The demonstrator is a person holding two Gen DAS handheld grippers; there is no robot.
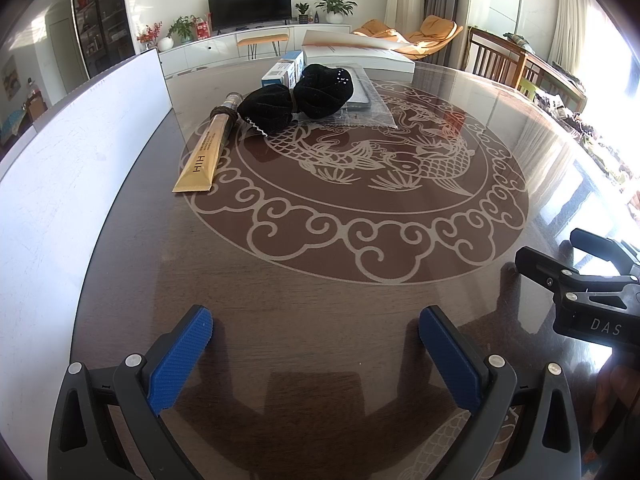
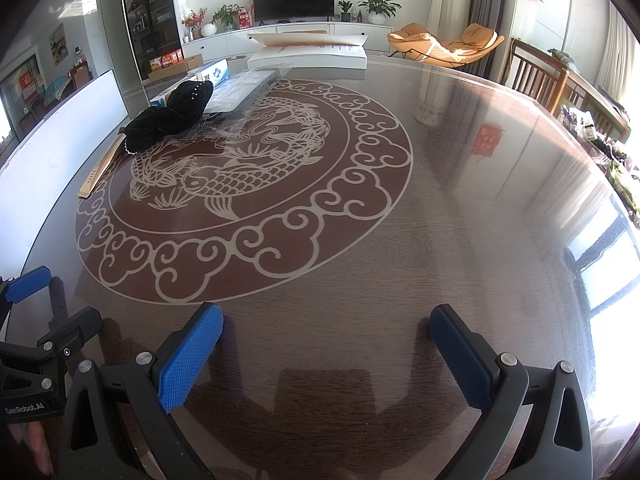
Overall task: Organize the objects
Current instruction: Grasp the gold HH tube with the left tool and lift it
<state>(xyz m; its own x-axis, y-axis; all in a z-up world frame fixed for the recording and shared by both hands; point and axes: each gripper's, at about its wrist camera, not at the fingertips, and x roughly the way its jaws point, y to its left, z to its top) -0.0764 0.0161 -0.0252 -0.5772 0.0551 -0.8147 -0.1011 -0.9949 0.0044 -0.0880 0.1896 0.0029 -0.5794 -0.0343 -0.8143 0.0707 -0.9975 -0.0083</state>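
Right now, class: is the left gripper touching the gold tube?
Apart. Left wrist view shows bare table between the open left gripper and the gold tube.

Tabletop (image 1: pixel 320 280): dark brown, pale fish-and-cloud medallion. Tube (image 1: pixel 204 152): gold. Velvet bow (image 1: pixel 296 98): black. Small box (image 1: pixel 282 72): blue-white. Claw pads (image 1: pixel 180 360): blue.

Two wrist cameras, side by side, low over the table

Each looks forward along its own spread blue fingers across the dark table (image 1: pixel 320 280), toward the television (image 1: pixel 250 4). Both views share the fish medallion (image 2: pixel 240 184), the black bow (image 2: pixel 172 116) and the far wall; each catches the other gripper at its edge.
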